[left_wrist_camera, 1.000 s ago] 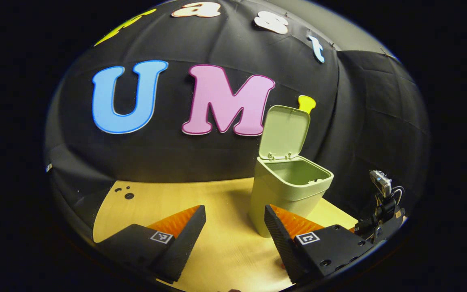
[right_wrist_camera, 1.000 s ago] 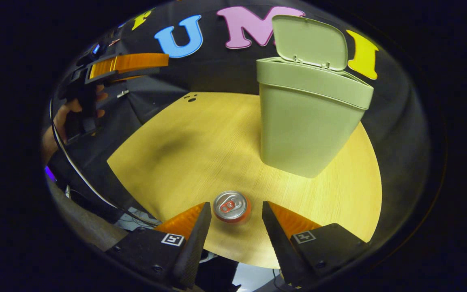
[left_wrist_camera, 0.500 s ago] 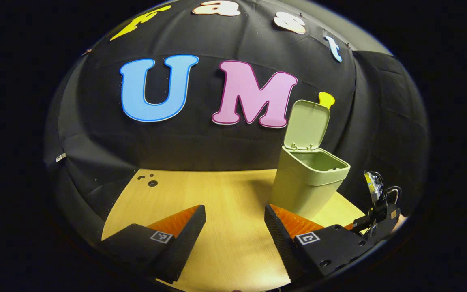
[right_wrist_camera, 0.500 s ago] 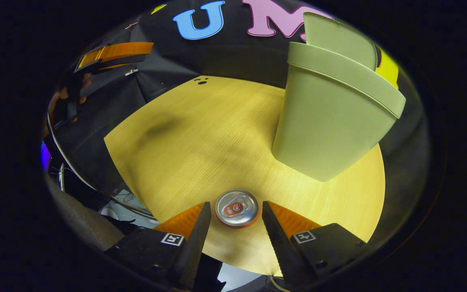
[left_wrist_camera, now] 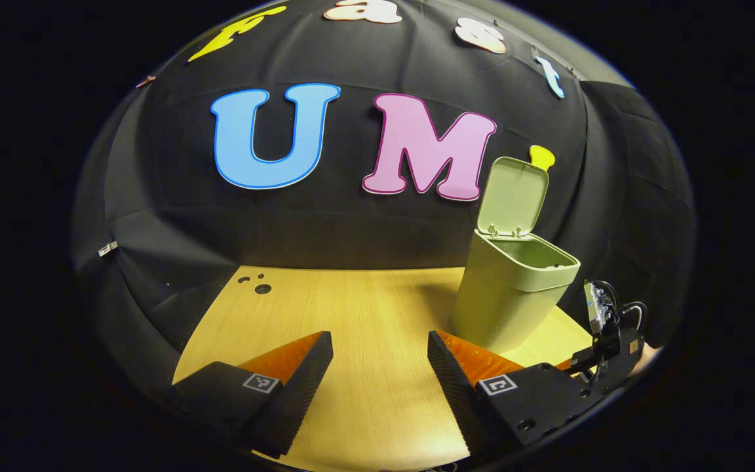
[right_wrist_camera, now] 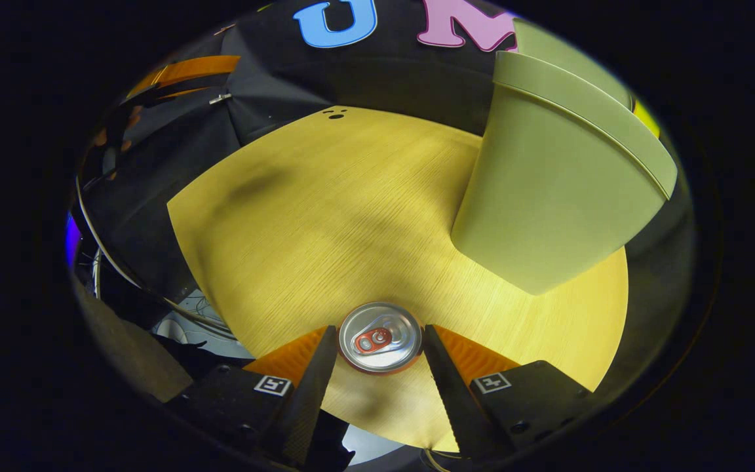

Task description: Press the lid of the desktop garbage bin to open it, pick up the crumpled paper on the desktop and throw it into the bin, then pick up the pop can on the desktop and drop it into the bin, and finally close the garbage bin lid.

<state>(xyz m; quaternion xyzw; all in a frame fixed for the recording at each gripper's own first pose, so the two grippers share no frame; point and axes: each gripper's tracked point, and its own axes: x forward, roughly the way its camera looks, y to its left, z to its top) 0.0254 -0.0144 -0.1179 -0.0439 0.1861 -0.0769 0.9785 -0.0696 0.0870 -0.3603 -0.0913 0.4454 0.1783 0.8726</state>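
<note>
At the bottom centre of the right gripper view, the pop can [right_wrist_camera: 380, 337] is seen from above, standing upright on the wooden desktop [right_wrist_camera: 325, 216]. It is placed between the two fingers of the right gripper [right_wrist_camera: 380, 351], whose jaws are spread apart. The fingers lie just beside the can on each side, but whether they touch it cannot be told; no firm grip is shown. The silver top of the can with its red tab is turned toward the camera.

In the upper right of the same view the garbage bin [right_wrist_camera: 548, 196] is seen, pale green, standing on the desktop well apart from the can. Its lid [right_wrist_camera: 567, 62] is raised behind the rim. At the upper left edge of this view the left gripper [right_wrist_camera: 181, 72] is seen far off, blurred, so its state cannot be judged there.

In the left gripper view, the left gripper [left_wrist_camera: 381, 354] is found at the bottom, its fingers wide apart with nothing between them, above the bare desktop [left_wrist_camera: 351, 308]. To the right of centre the garbage bin [left_wrist_camera: 508, 295] stands with its lid [left_wrist_camera: 514, 196] upright and the inside visible from above. At the lower right edge, part of the right gripper [left_wrist_camera: 607, 334] is seen, beside the bin.
</note>
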